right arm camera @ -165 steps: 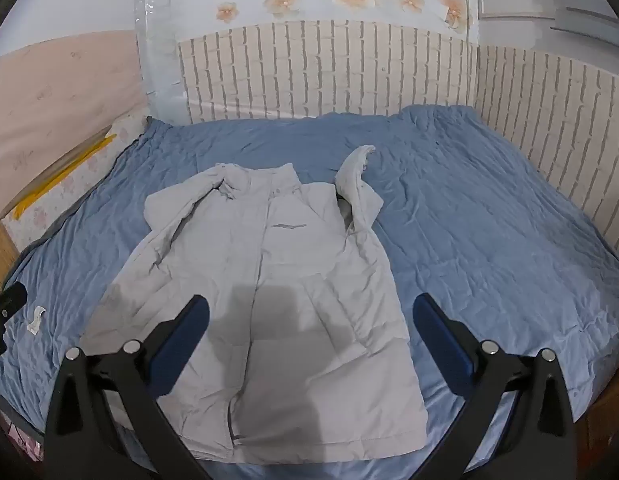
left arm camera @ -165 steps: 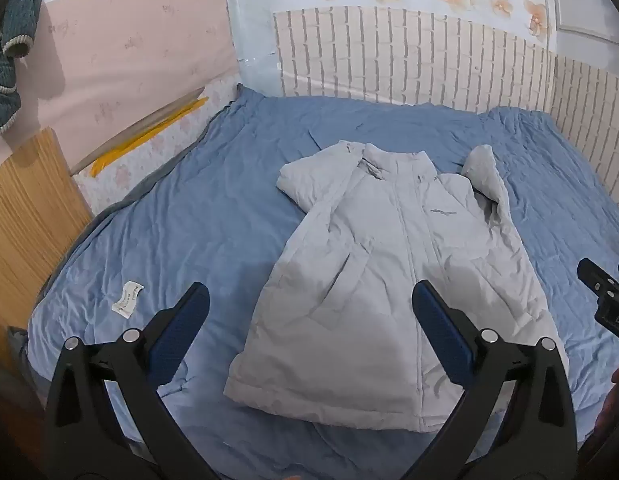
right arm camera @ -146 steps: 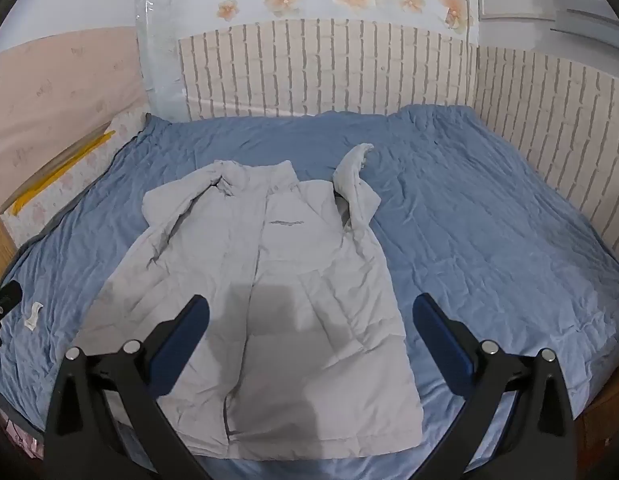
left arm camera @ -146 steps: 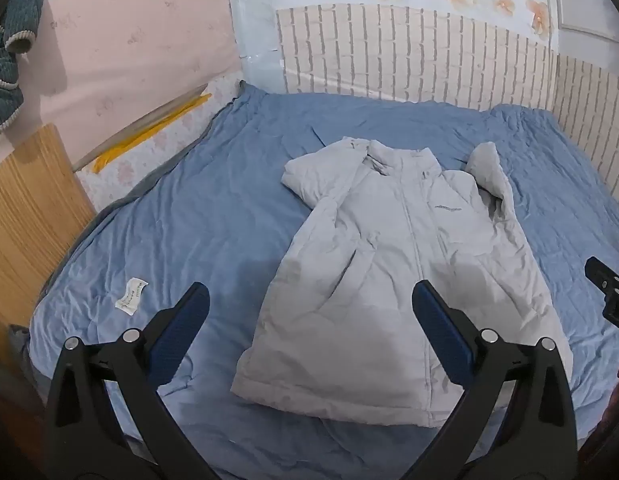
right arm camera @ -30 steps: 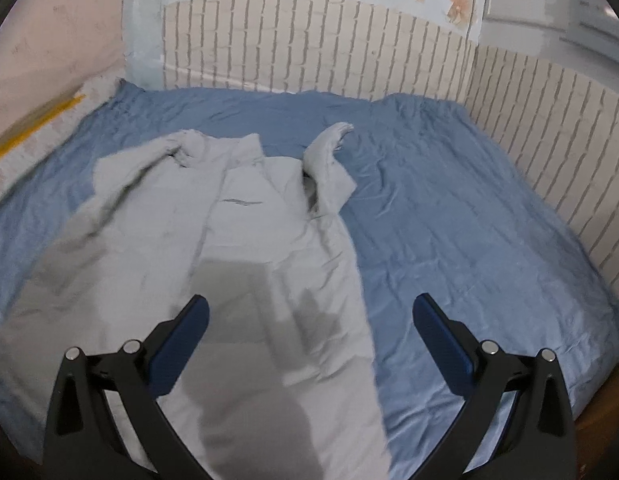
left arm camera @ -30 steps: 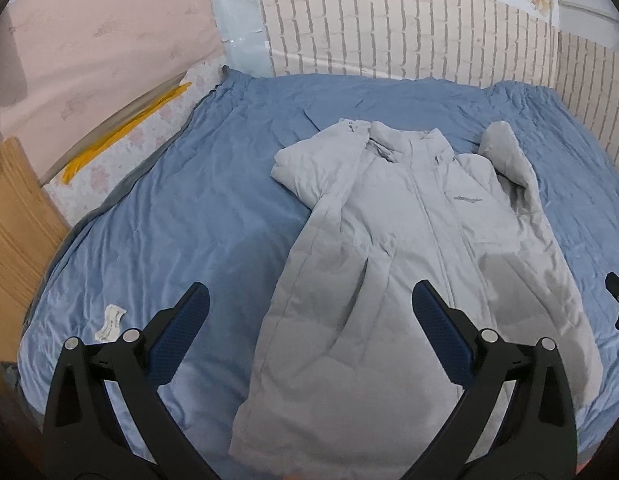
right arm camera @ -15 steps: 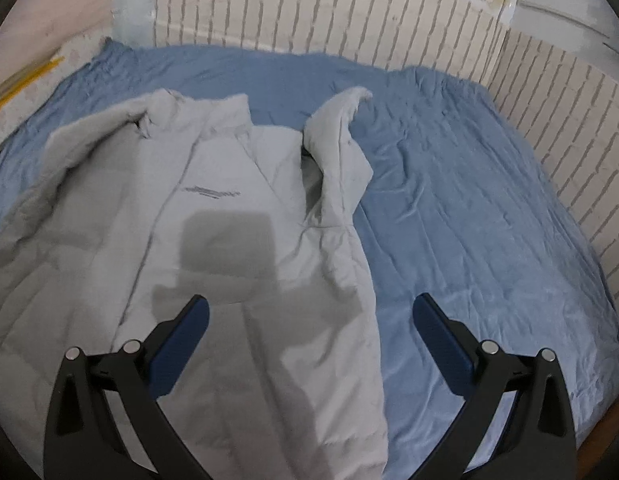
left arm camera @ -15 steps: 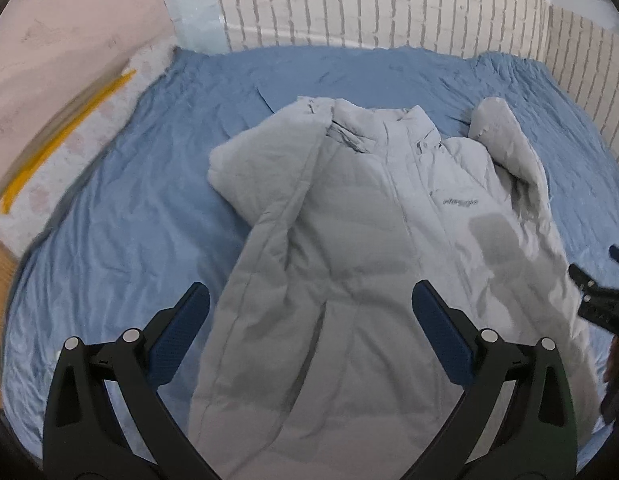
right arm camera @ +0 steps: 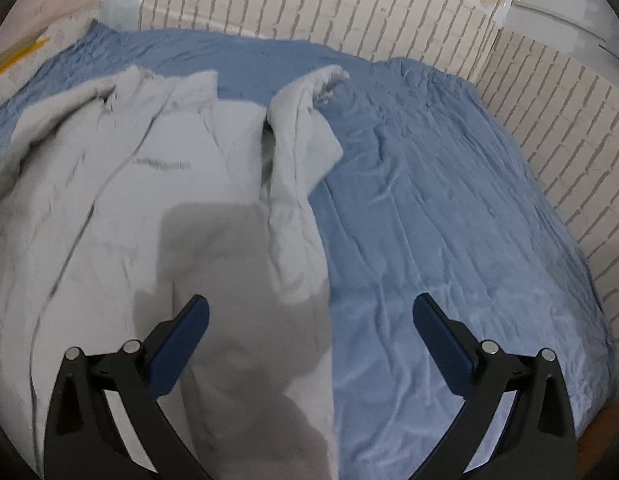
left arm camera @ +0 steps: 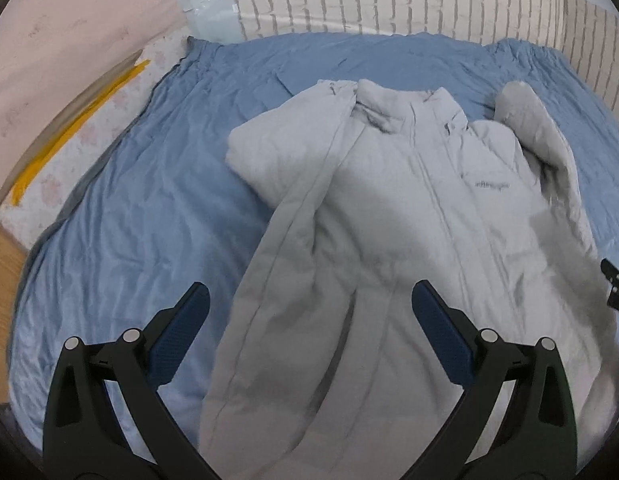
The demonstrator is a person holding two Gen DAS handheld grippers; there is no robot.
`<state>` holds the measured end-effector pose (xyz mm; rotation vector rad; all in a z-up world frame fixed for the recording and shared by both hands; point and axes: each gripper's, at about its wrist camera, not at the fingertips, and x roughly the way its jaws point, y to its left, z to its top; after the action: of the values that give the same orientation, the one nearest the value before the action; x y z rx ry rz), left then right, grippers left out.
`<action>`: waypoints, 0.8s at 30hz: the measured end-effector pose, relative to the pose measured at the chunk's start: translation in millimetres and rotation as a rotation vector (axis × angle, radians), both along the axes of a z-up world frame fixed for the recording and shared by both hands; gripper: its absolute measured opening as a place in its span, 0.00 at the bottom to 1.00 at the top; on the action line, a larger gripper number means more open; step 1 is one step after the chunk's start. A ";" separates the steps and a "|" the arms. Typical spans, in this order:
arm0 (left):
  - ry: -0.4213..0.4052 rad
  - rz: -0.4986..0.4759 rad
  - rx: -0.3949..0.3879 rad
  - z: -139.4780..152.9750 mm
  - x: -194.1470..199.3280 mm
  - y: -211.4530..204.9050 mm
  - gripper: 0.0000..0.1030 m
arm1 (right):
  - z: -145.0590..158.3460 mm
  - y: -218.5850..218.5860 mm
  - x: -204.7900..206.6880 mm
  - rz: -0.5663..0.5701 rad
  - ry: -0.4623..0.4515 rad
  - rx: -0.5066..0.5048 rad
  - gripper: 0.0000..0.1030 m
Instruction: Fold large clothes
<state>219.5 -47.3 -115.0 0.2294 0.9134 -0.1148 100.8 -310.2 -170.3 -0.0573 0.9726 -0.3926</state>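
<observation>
We hold both grippers above the bed, and neither touches anything. Our left gripper has its jaws spread wide, nothing between the blue pads; it hangs over the left half of the light grey jacket, with one finger above the blue sheet and the other above the jacket's body. Our right gripper is just as wide and just as empty — its left finger sits over the jacket, its right finger over bare sheet, so the jacket's right edge runs between them.

The jacket lies front side up in the middle of the bed, collar toward the brick-patterned wall, hem toward us. Its zip runs down the centre and a small logo sits on the chest. The sleeve on our left is folded in along the body. The sleeve on our right is bent upward, its cuff pointing at the wall — the right wrist view shows that cuff a little raised off the sheet.

At the right edge of the left wrist view we see a dark tip of the right gripper, just beside the jacket's right side. A pale floral strip with a yellow band runs along the bed's left edge.
</observation>
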 end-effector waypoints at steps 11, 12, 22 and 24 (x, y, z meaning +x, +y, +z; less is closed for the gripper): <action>-0.067 -0.022 -0.143 123.9 20.9 43.8 0.97 | 104.5 -7.4 9.7 0.058 -0.122 0.054 0.99; -0.077 -0.029 -0.127 129.9 27.6 42.7 0.97 | 110.1 -9.0 16.8 0.050 -0.124 0.056 0.99; 0.154 -0.032 -0.017 -1.5 115.6 11.0 0.80 | 20.7 -33.1 64.5 0.001 0.061 0.112 0.99; 0.207 -0.013 0.023 -36.3 137.0 3.6 0.77 | -3.4 -44.6 79.2 -0.016 0.096 0.123 0.99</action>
<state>356.6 -43.7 -151.3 0.2482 1.1198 -0.1414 180.0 -354.8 -173.7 0.0437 1.0905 -0.3460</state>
